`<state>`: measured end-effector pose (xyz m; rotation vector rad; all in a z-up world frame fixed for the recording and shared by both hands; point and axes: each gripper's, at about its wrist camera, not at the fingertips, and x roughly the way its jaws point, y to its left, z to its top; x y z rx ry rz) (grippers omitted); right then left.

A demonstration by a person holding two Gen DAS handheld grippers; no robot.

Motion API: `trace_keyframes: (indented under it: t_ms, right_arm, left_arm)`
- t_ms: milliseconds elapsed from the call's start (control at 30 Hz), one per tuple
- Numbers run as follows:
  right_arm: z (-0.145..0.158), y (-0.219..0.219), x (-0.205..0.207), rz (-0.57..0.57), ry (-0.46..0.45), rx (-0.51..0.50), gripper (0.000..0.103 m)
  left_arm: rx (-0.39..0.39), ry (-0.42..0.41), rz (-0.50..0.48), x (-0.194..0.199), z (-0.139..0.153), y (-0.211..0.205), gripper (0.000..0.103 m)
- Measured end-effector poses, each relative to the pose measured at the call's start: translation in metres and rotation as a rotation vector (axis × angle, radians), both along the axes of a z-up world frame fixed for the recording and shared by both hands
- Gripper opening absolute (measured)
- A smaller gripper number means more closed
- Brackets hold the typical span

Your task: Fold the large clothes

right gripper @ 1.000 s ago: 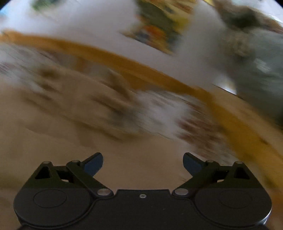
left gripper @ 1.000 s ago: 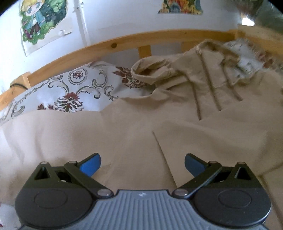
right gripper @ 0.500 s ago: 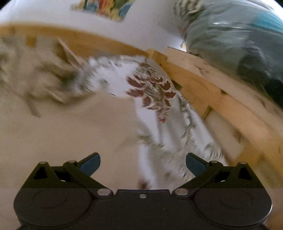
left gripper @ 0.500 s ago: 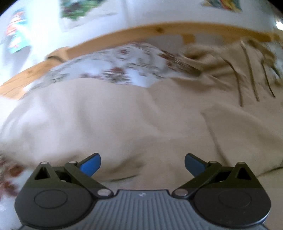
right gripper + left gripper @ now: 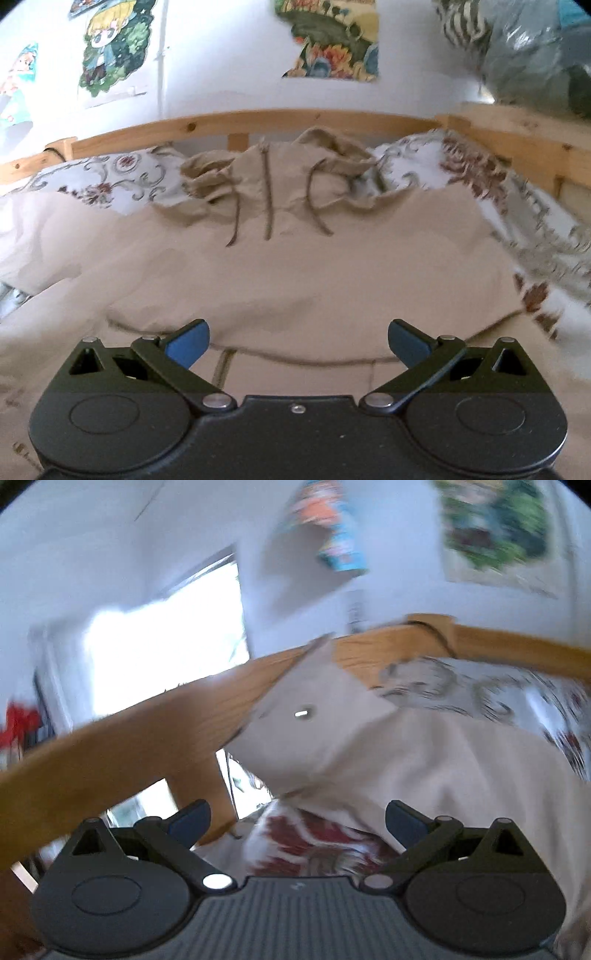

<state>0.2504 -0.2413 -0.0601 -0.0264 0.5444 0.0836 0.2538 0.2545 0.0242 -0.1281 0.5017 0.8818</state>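
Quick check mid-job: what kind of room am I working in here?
Most likely a bedroom: a wooden bed frame surrounds a floral sheet where the beige hoodie lies, and cartoon posters hang on the wall.

The left tool now faces the wooden bed rail and a sleeve end, while the right tool now faces the beige hoodie squarely.

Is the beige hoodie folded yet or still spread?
Mostly spread. The beige hoodie lies across the floral bedsheet, hood bunched, drawstrings showing, one flap folded over the lower body.
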Motion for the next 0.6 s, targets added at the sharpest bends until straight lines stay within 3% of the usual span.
trace_keyframes:
  t_ms: [100, 200, 467, 600]
  right_arm:
    - [-0.002, -0.004, -0.005, 0.001, 0.003, 0.0, 0.102]
    - [-0.002, -0.009, -0.007, -0.014, -0.005, 0.016, 0.102]
    - [-0.003, -0.01, -0.01, -0.027, -0.011, 0.017, 0.102]
    - [-0.004, -0.006, -0.01, -0.011, -0.012, 0.009, 0.102]
  left_arm:
    - [-0.115, -0.115, 0.029, -0.01, -0.005, 0.024, 0.096]
    - [-0.149, -0.204, 0.046, -0.008, -0.01, 0.044, 0.093]
    - [-0.16, -0.208, 0.06, 0.009, -0.019, 0.055, 0.075]
    - [-0.129, -0.163, 0.132, 0.022, -0.024, 0.052, 0.048]
